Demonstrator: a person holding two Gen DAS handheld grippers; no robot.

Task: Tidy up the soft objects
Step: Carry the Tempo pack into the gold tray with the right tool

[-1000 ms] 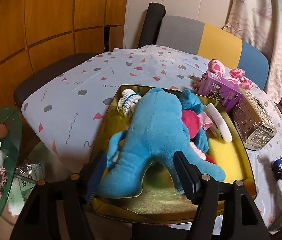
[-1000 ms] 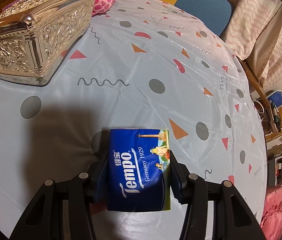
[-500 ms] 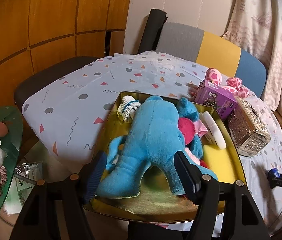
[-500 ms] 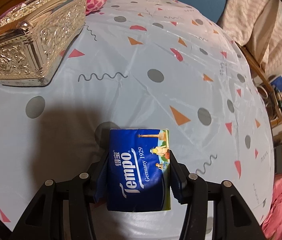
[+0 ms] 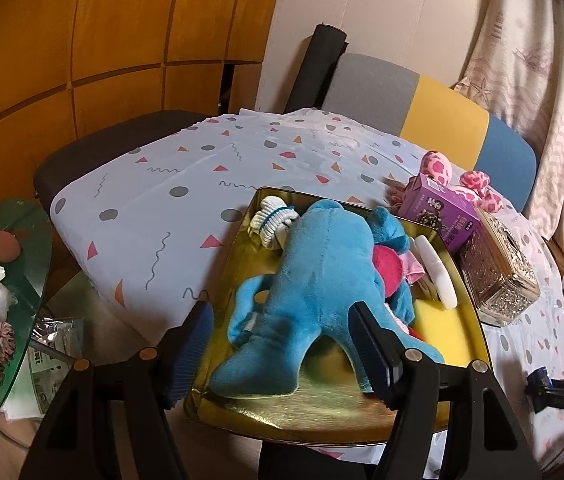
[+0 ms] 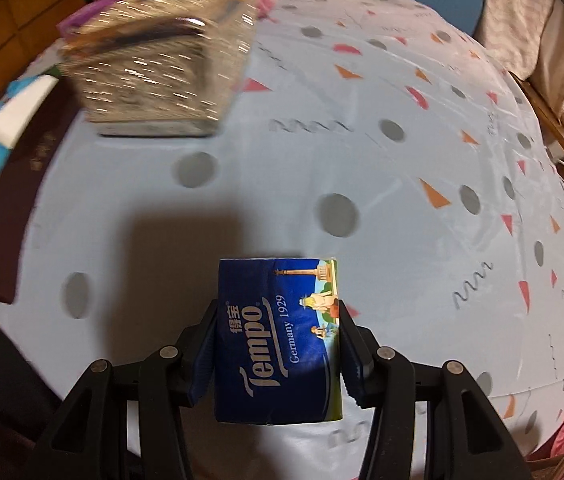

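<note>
Patterned cloth (image 5: 170, 200) in pale blue, with grey dots, triangles and squiggles, covers the table we work over, and wooden wall panels stand behind it.

Nearest in our left view, the left gripper (image 5: 282, 344) is spread wide and grasps nothing; its two fingers flank the near end of one gold tin tray (image 5: 289, 416). We count one big blue plush toy (image 5: 321, 280) lying face down in that tray, its legs towards us. Beside it in the tray lie one yellow sponge (image 5: 437, 320), one white oblong piece (image 5: 437, 276), something magenta and pink half hidden under the plush, and one white bundle banded in blue (image 5: 274, 220) at the far corner. Just past the tray's right side stand one ornate silver box (image 5: 497, 276) and one purple carton (image 5: 441, 212), with a pink spotted soft toy (image 5: 461, 180) behind them. Farthest is one grey, yellow and blue chair back (image 5: 433, 120).

In our right view, the right gripper (image 6: 276, 344) is clenched on one blue Tempo tissue pack (image 6: 278, 340), held above the cloth. Farther off, blurred, sits the same silver box (image 6: 162, 68).
</note>
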